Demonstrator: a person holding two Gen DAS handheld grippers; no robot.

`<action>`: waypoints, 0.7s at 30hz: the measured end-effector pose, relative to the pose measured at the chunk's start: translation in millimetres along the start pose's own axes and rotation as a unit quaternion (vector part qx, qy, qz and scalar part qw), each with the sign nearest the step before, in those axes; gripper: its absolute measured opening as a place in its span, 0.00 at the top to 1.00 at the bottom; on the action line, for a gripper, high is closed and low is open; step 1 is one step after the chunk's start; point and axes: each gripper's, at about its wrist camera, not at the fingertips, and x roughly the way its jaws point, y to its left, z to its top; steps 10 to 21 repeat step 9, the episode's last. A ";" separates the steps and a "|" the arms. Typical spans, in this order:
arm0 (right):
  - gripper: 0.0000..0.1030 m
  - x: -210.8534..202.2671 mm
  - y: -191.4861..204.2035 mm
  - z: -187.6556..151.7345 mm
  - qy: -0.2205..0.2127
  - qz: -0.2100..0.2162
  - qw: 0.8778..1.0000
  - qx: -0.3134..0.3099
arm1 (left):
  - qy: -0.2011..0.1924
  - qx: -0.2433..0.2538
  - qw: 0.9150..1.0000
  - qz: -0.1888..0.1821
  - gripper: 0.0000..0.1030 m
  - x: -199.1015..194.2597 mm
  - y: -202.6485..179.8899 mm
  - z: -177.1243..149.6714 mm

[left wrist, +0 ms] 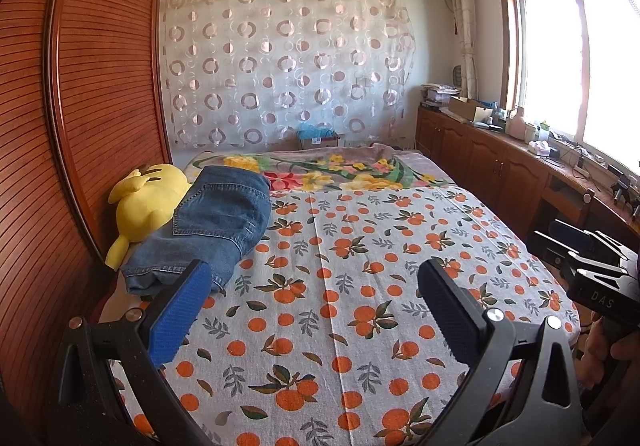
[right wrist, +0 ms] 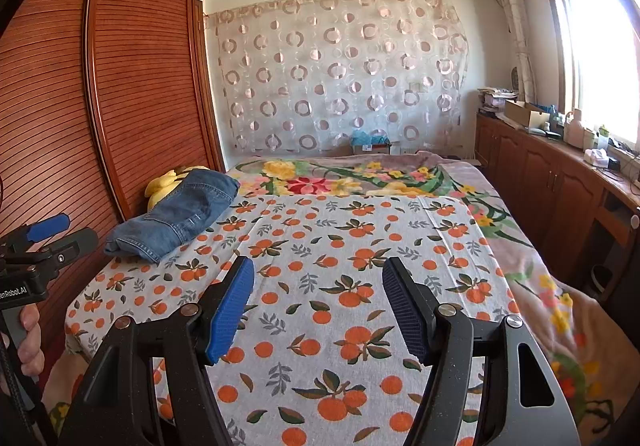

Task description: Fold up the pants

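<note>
Ahead-left: folded blue denim pants (left wrist: 208, 221) on the orange-print bed (left wrist: 360, 286), long axis running away, nearer my left fingers (left wrist: 176, 318). Both pairs of fingers spread, empty; right fingers (right wrist: 232, 310) well apart from the denim.

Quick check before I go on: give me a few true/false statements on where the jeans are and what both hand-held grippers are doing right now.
1. The jeans lie folded at the left side of the bed, by the wardrobe. True.
2. The left hand-held gripper is shut on the jeans. False: its jaws stand open over the orange-print sheet, holding nothing.
3. The jeans rest partly against a yellow plush toy. True.
4. The right hand-held gripper holds a trouser leg. False: it is open and empty above the sheet.
5. The jeans are spread flat across the middle of the bed. False: they are bundled at the left edge; the middle shows only the sheet.
</note>
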 end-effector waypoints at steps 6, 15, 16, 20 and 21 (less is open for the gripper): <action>0.33 0.0 0.7 -0.3 0.000 0.000 1.000 0.000 | 0.000 0.000 1.000 0.000 0.00 -0.2 -0.1 0.2; 0.33 -0.2 0.6 -0.8 -0.001 -0.001 1.000 0.000 | 0.000 0.001 1.000 0.000 0.00 -0.1 -0.1 0.0; 0.33 -0.2 0.6 -0.8 -0.001 -0.001 1.000 0.000 | 0.000 0.001 1.000 0.000 0.00 -0.1 -0.1 0.0; 0.33 -0.2 0.6 -0.8 -0.001 -0.001 1.000 0.000 | 0.000 0.001 1.000 0.000 0.00 -0.1 -0.1 0.0; 0.33 -0.2 0.6 -0.8 -0.001 -0.001 1.000 0.000 | 0.000 0.001 1.000 0.000 0.00 -0.1 -0.1 0.0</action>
